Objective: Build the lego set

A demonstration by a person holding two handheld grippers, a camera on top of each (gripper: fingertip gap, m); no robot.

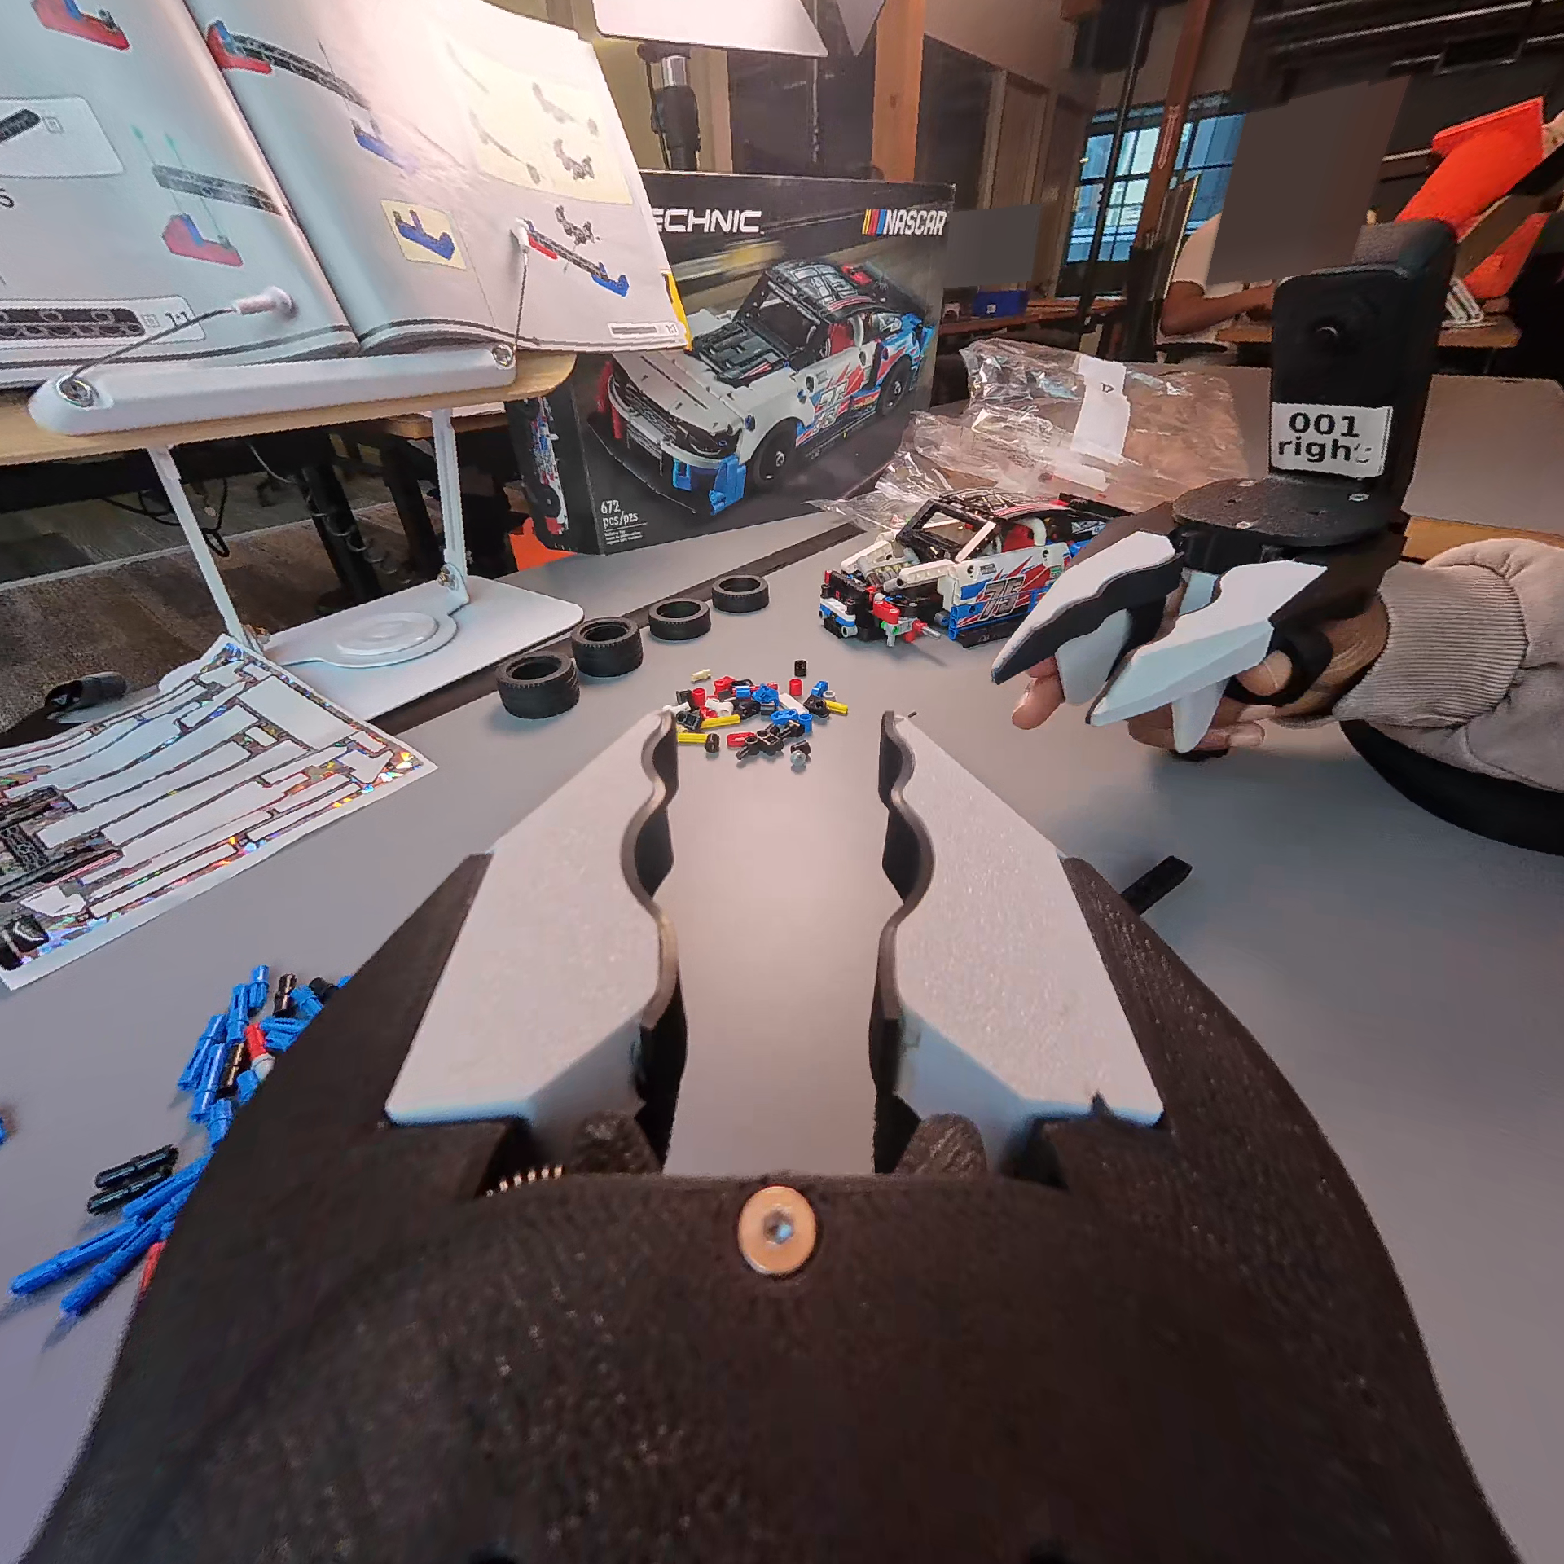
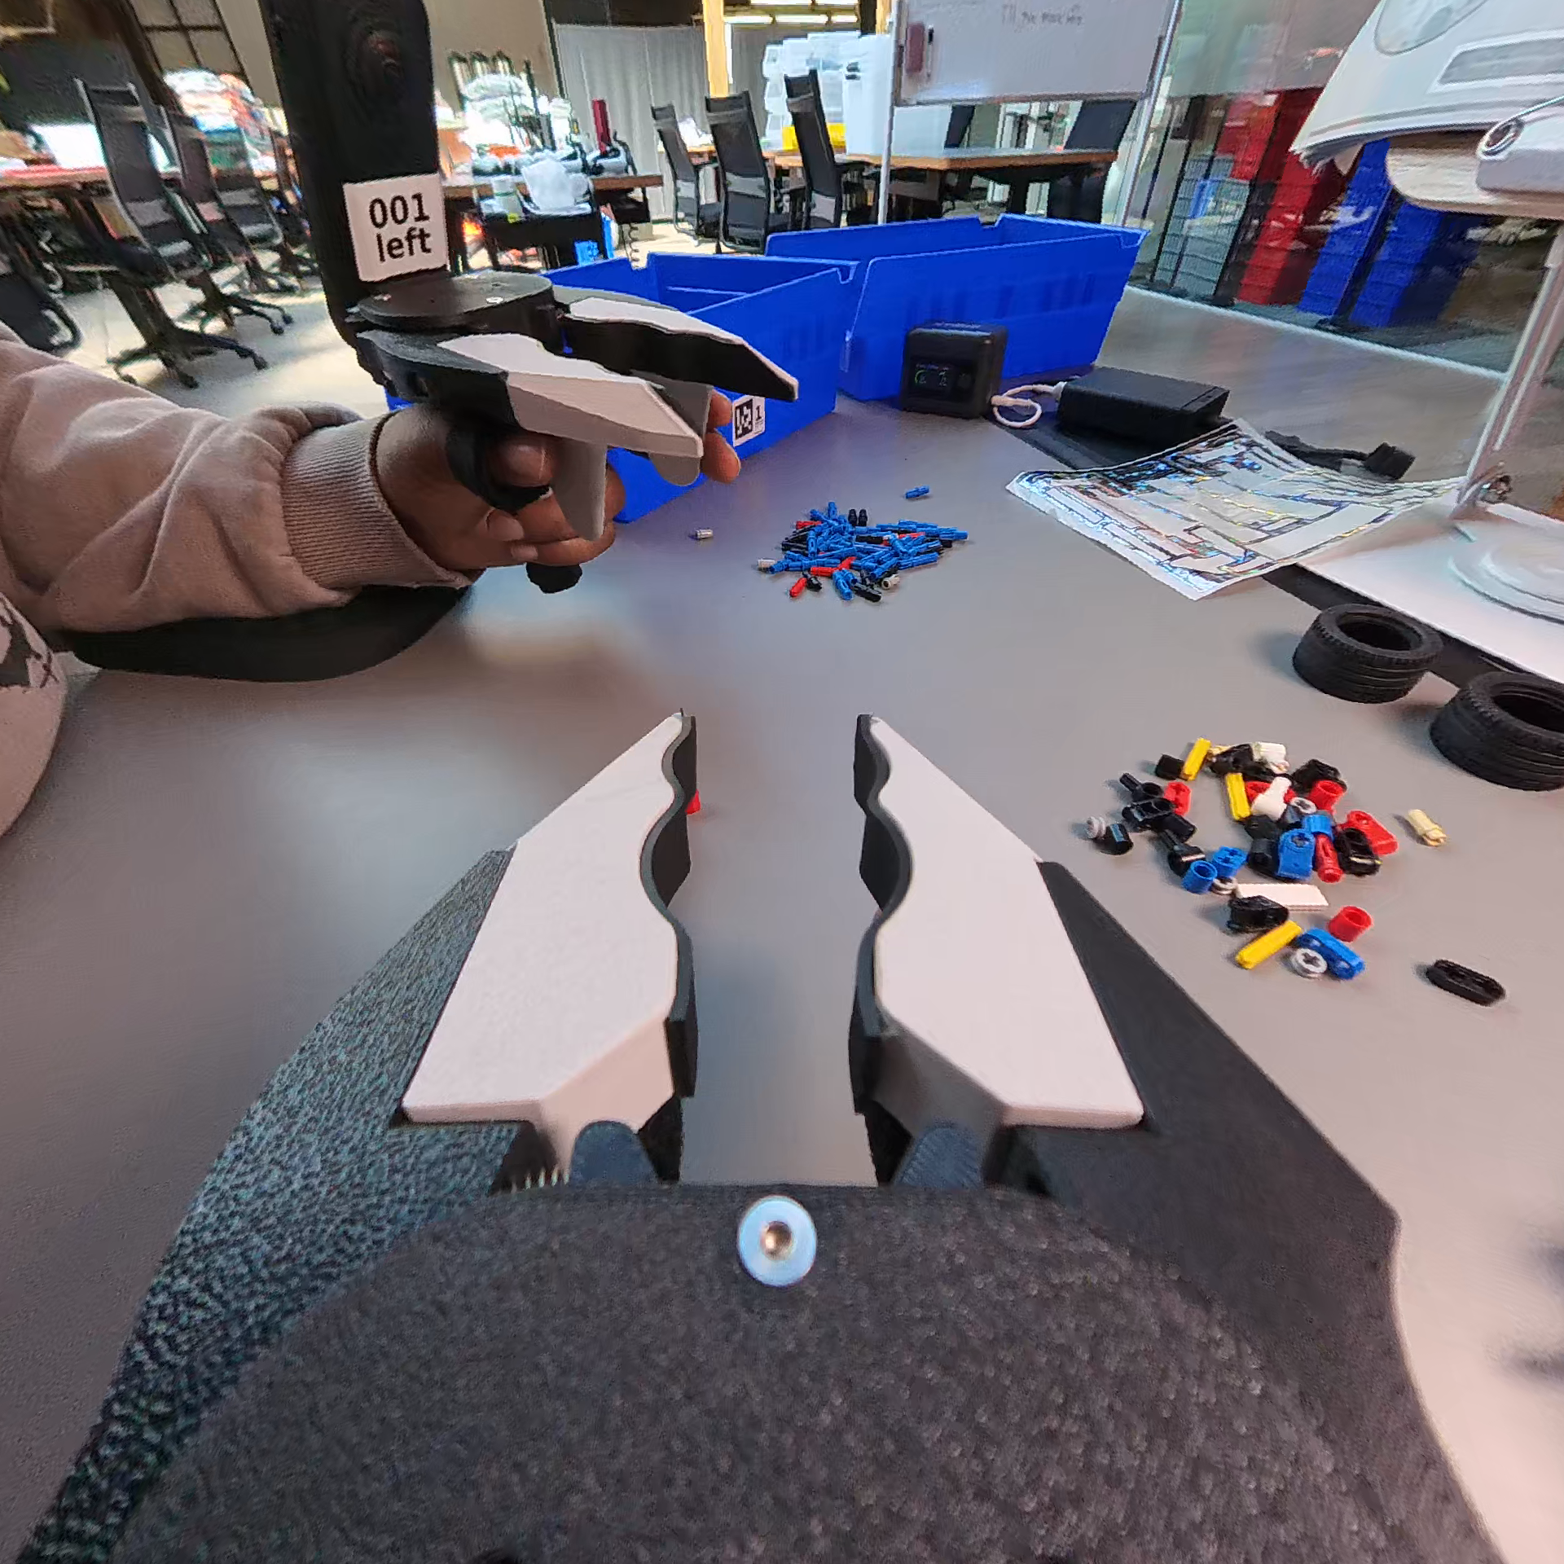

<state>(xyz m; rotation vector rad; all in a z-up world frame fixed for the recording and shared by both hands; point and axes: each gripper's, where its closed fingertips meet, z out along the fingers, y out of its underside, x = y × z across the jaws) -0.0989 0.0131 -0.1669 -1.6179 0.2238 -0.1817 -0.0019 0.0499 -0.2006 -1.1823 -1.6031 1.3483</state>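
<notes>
Fingers of both the left gripper and right gripper are spread apart and empty above the grey table. Mixed connector pieces lie just ahead; the part-built car sits beyond. Wide fingertips could scatter such tiny pins.

place: open-plan workshop/lab | signs: office chairs, blue bins, whiteboard, long desks
</notes>
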